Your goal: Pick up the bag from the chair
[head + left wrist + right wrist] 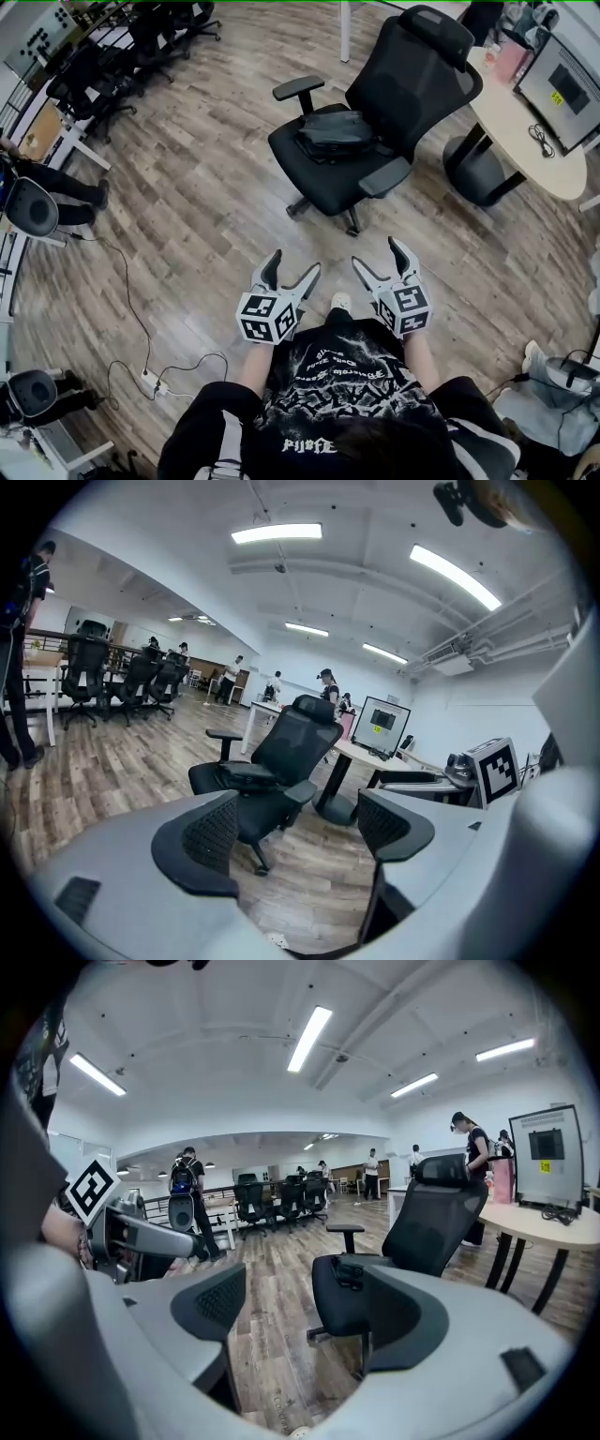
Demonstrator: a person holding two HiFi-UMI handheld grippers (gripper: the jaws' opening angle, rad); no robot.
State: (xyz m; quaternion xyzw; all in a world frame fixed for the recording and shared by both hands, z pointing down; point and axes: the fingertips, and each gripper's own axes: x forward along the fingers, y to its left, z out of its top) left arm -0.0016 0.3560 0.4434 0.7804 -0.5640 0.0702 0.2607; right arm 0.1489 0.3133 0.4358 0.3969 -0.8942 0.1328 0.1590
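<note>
A flat black bag (336, 134) lies on the seat of a black mesh office chair (427, 70) ahead of me. The bag (246, 772) shows on the seat in the left gripper view, and the bag (351, 1270) in the right gripper view too. My left gripper (292, 269) is held low in front of my body, open and empty, well short of the chair. My right gripper (380, 260) hangs beside it, also open with nothing between its jaws. Both point toward the chair (291, 752).
A round beige table (520, 127) with a monitor (563, 82) stands right of the chair. Black office chairs (122, 70) and desks line the far left. A cable and power strip (150, 379) lie on the wood floor at my left. Several people stand in the distance.
</note>
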